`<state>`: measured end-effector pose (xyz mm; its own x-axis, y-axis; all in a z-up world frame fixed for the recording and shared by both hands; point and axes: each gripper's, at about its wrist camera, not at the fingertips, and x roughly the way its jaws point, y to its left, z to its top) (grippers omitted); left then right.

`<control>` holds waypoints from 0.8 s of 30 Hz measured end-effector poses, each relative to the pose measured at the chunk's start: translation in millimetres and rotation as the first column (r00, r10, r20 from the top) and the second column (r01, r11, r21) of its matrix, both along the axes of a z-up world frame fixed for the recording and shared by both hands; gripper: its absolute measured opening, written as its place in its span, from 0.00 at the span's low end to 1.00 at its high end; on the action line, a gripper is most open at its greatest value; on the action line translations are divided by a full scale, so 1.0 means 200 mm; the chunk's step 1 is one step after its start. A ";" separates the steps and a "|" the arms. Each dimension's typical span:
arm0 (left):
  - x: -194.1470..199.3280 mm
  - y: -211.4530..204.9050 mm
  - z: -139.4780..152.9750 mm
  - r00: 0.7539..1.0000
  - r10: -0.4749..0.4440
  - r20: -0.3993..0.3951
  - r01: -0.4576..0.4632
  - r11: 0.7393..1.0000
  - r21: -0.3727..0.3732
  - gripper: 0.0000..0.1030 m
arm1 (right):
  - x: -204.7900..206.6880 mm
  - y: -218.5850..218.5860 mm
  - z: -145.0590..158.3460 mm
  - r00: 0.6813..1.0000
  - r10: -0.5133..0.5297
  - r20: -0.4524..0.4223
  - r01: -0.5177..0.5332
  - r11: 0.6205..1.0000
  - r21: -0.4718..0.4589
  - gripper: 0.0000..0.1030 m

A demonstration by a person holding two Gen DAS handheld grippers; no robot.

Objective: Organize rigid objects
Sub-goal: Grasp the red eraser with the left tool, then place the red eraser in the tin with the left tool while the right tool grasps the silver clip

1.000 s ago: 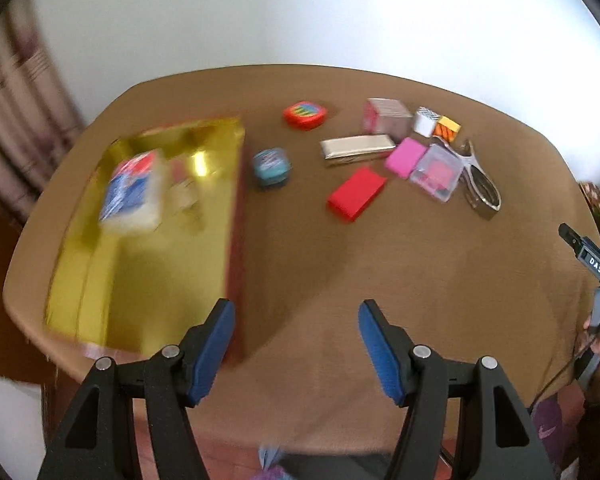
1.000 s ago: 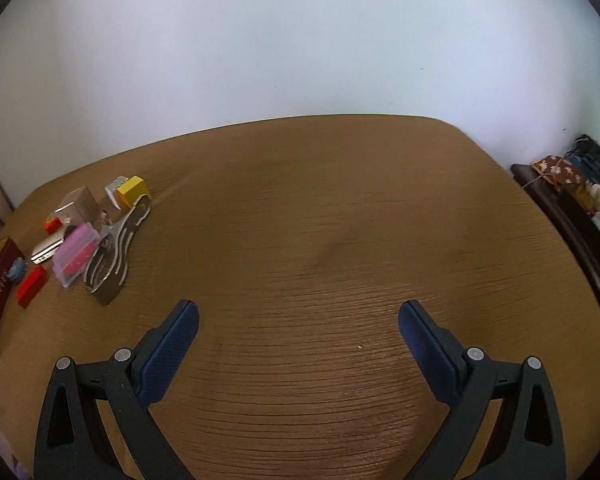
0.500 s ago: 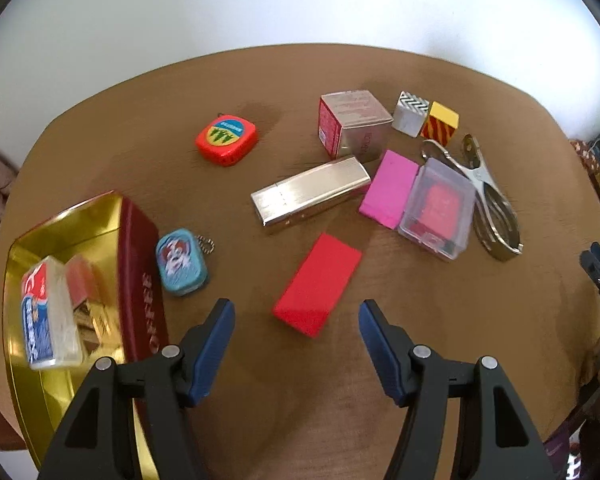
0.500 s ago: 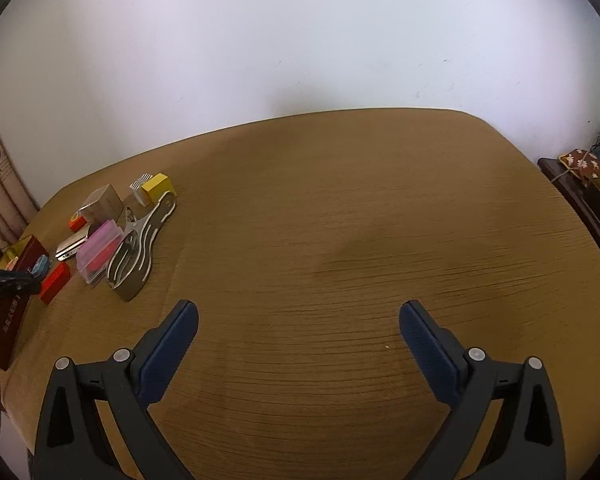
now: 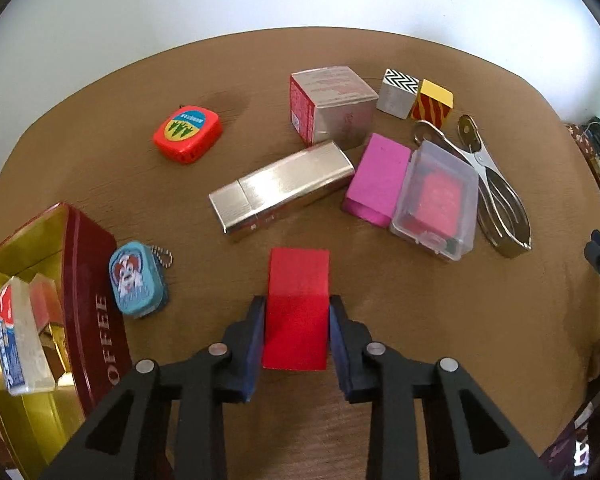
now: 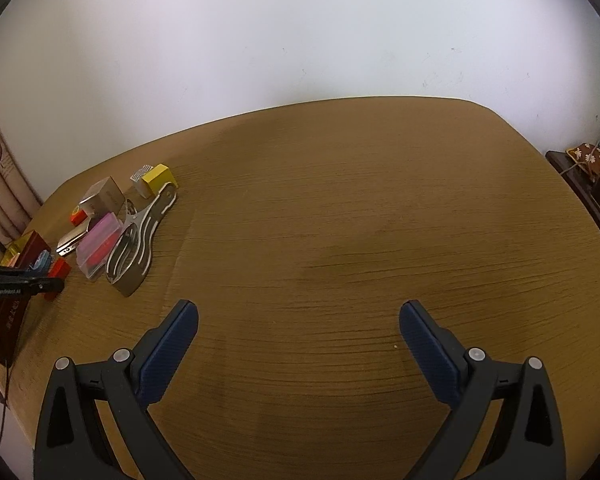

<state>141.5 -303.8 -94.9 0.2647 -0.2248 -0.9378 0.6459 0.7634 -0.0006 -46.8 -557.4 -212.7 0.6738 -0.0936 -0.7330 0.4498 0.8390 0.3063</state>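
Note:
My left gripper point(image 5: 296, 320) is shut on a red block point(image 5: 298, 296), which is tilted with its far end on the brown table point(image 5: 420, 340). A dark red "COFFEE" tin point(image 5: 96, 304) with a gold inside lies at the left and holds a white box point(image 5: 14, 340) and another small item. A blue dog tin point(image 5: 136, 280) sits beside it. Behind lie a silver case point(image 5: 280, 192), a pink block point(image 5: 378, 178), a clear box point(image 5: 436, 200), a metal clip point(image 5: 492, 188) and a red tape measure point(image 5: 188, 134). My right gripper point(image 6: 298, 334) is open and empty over bare table point(image 6: 340, 240).
A silver-and-red carton point(image 5: 328, 104) and two patterned cubes point(image 5: 398, 88) point(image 5: 432, 104) stand at the back. In the right wrist view the object cluster point(image 6: 116, 220) lies far left. A dark side cabinet point(image 6: 588, 184) stands beyond the table's right edge.
My left gripper moved forward from over the tin to the red block and closed on it; the block's near end now sits between the pads. The right gripper stayed open, shifting slightly.

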 end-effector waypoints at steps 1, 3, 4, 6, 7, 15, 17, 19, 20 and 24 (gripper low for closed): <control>-0.03 0.01 0.01 1.000 0.013 0.003 -0.013 1.000 -0.012 0.29 | -0.01 0.00 0.00 1.000 -0.002 0.004 0.002 1.000 0.001 0.97; -0.10 0.05 0.03 0.999 0.053 -0.004 -0.053 0.997 -0.047 0.29 | -0.01 0.00 0.03 1.000 0.005 0.023 -0.005 1.000 0.006 0.97; -0.15 0.08 0.05 0.998 0.069 -0.011 -0.069 0.995 -0.069 0.29 | -0.01 0.00 0.04 0.999 0.023 0.035 -0.024 1.000 0.017 0.97; -0.22 0.12 0.08 0.997 0.080 -0.022 -0.082 0.991 -0.107 0.29 | 0.04 0.03 0.08 0.995 0.081 0.051 -0.084 0.996 0.042 0.97; -0.26 0.15 0.11 0.995 0.092 -0.032 -0.095 0.987 -0.132 0.29 | 0.08 0.06 0.10 0.992 0.115 0.059 -0.118 0.992 0.052 0.97; -0.46 0.34 0.26 0.988 0.140 -0.060 -0.150 0.966 -0.209 0.30 | 0.48 0.22 0.17 0.955 0.294 -0.027 -0.292 0.954 0.066 0.42; -0.50 0.41 0.30 0.986 0.154 -0.065 -0.164 0.962 -0.217 0.30 | 0.57 0.23 0.13 0.946 0.316 -0.070 -0.310 0.946 0.093 0.43; -0.49 0.47 0.33 0.983 0.172 -0.069 -0.184 0.956 -0.229 0.30 | 0.62 0.25 0.11 0.939 0.337 -0.071 -0.326 0.937 0.128 0.43; -0.49 0.50 0.34 0.981 0.184 -0.063 -0.194 0.953 -0.234 0.30 | 0.63 0.26 0.11 0.937 0.343 -0.064 -0.331 0.933 0.141 0.43; -0.48 0.62 0.41 0.976 0.211 -0.048 -0.217 0.947 -0.237 0.30 | 0.69 0.29 0.11 0.929 0.350 -0.119 -0.339 0.935 0.101 0.43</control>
